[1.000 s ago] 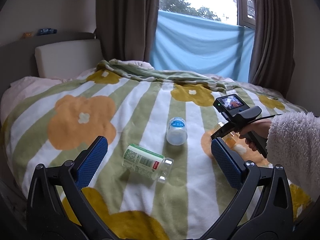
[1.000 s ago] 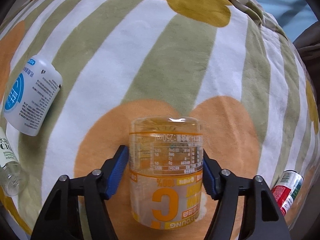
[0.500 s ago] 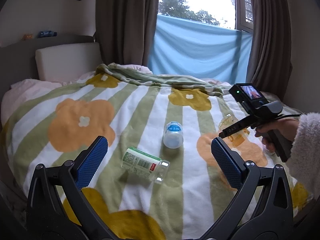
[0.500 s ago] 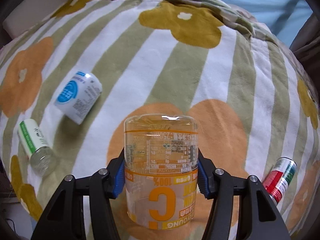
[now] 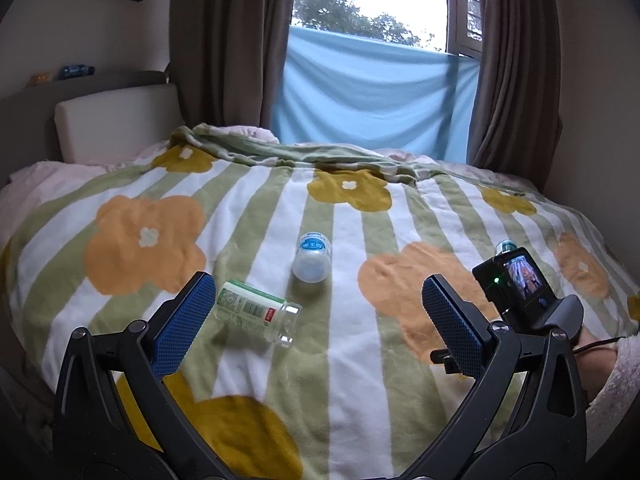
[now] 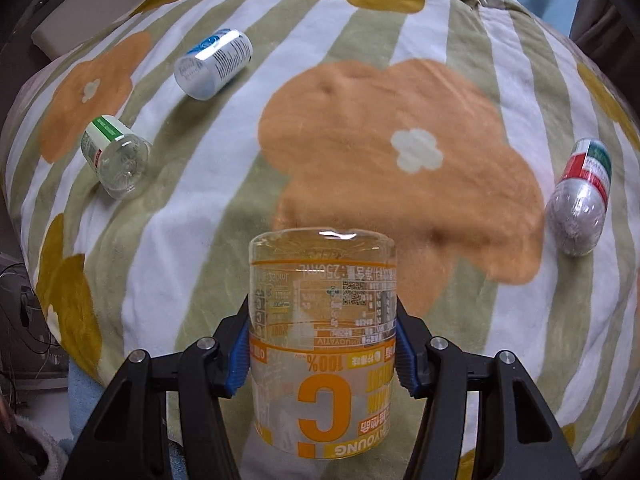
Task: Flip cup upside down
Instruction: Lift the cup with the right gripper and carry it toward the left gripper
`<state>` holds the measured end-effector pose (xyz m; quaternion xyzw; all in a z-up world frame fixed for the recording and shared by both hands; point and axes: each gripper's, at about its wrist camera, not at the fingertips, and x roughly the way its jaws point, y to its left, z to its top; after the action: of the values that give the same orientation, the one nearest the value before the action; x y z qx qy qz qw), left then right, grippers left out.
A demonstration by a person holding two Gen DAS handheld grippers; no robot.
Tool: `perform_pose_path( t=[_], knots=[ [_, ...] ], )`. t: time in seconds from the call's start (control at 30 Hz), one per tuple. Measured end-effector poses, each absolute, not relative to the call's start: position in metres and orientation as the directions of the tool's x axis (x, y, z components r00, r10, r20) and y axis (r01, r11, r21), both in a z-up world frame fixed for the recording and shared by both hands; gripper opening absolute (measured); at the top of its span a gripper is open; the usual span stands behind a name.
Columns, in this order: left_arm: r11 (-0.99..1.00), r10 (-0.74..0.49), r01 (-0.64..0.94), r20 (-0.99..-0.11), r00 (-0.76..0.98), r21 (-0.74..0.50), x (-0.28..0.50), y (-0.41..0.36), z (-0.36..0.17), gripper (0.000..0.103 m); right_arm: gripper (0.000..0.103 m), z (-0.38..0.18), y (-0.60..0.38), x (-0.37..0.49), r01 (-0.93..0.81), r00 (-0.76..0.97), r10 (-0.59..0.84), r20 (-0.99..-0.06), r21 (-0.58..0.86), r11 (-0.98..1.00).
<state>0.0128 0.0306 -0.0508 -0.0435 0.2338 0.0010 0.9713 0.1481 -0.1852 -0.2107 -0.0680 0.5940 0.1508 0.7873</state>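
Note:
The cup is a clear plastic one with orange print that reads upside down in the right wrist view. My right gripper is shut on its sides and holds it in the air above the bed's flowered blanket. My left gripper is open and empty, hovering over the near part of the blanket. The right gripper's body with its small screen shows at the right of the left wrist view; the cup itself is hidden there.
A green-labelled clear bottle and a blue-and-white bottle lie on their sides on the blanket. A red, white and green bottle lies at the right. Curtains and a window stand behind the bed.
My right gripper has lifted the cup off the blanket and drawn it back toward the near edge of the bed. The left gripper has stayed open and nearly still.

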Motion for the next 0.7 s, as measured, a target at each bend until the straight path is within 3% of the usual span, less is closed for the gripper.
perform_pose_path(
  t=[0.27, 0.3, 0.4, 0.7],
  knots=[
    [0.998, -0.01, -0.022, -0.468, 0.884, -0.064, 0.009, 0.027, -0.052, 0.103, 0.055, -0.226, -0.18, 0.151, -0.305, 0.234, 0.173, -0.957, 0.097, 0.947],
    [0.998, -0.012, -0.021, -0.471, 0.882, -0.064, 0.01, 0.027, -0.052, 0.103, 0.059, -0.227, -0.181, 0.153, -0.291, 0.228, 0.178, -0.957, 0.107, 0.951],
    [0.997, -0.013, -0.022, -0.474, 0.88, -0.068, 0.011, 0.027, -0.052, 0.103, 0.098, -0.225, -0.187, 0.156, -0.262, 0.239, 0.216, -0.947, 0.151, 0.953],
    [0.998, -0.026, -0.011, -0.521, 0.853, -0.067, 0.021, 0.017, -0.051, 0.103, 0.103, -0.189, -0.213, 0.144, -0.26, 0.367, 0.305, -0.879, 0.218, 0.941]
  ],
)
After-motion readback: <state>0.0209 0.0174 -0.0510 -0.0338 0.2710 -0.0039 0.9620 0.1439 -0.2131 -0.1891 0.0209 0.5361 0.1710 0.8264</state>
